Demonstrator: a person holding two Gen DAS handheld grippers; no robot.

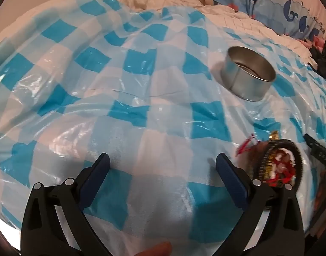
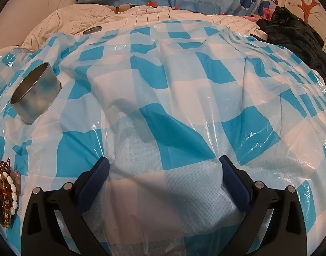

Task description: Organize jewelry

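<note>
Both tongs are hovering over a bed under a blue-and-white checked sheet (image 2: 163, 89), angled downward. The left tongs (image 1: 163, 162) are standing wide with nothing between the pads; the right tongs (image 2: 164, 165) are likewise gaping and empty. A round tin (image 1: 247, 75) is sitting open on the sheet, far and right of the left tongs. The jewelry (image 1: 274, 166), apparently bracelets and beads in a tangle, is lying just right of the left tongs, nearer than the tin.

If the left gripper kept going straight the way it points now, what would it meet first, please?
Most likely the checked plastic sheet: the open left gripper tilts down at bare sheet, with the tin and jewelry off to its right.
</note>
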